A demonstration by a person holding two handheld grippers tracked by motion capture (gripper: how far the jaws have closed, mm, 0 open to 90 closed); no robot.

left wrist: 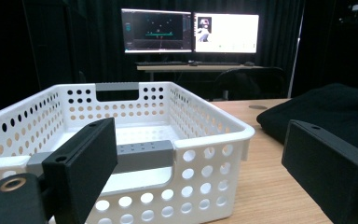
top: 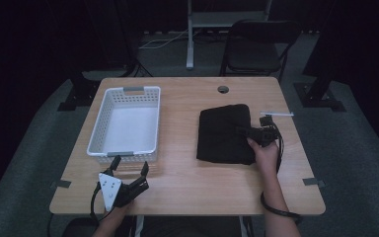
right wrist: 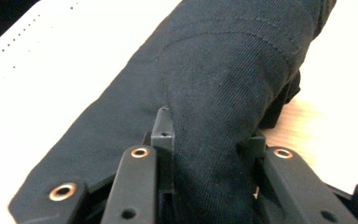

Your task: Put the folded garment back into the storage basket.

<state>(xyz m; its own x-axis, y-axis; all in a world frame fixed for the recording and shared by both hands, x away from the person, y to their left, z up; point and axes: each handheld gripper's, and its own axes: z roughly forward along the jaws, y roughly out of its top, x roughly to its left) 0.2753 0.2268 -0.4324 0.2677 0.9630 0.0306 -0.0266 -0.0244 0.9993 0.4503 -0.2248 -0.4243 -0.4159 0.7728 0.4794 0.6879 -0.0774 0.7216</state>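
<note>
A folded black cloth (top: 222,133) lies on the right half of the wooden table (top: 187,173). My right gripper (top: 242,131) comes at it from the right and is shut on a raised fold of the cloth's right edge. In the right gripper view the black cloth (right wrist: 223,70) bunches up between the jaws of the right gripper (right wrist: 209,137). My left gripper (top: 130,163) rests near the table's front left, open with nothing between its jaws. It points at the near wall of a white perforated basket (top: 101,123). The left gripper view has the basket (left wrist: 214,135) just ahead and the cloth (left wrist: 326,105) at the right.
The basket holds nothing I can see. A thin white stick-like item (top: 276,113) lies beside the cloth's far right corner. A cable hole (top: 222,89) sits near the table's far edge. A folding chair (top: 256,47) stands behind the table, and lit monitors (left wrist: 191,32) beyond.
</note>
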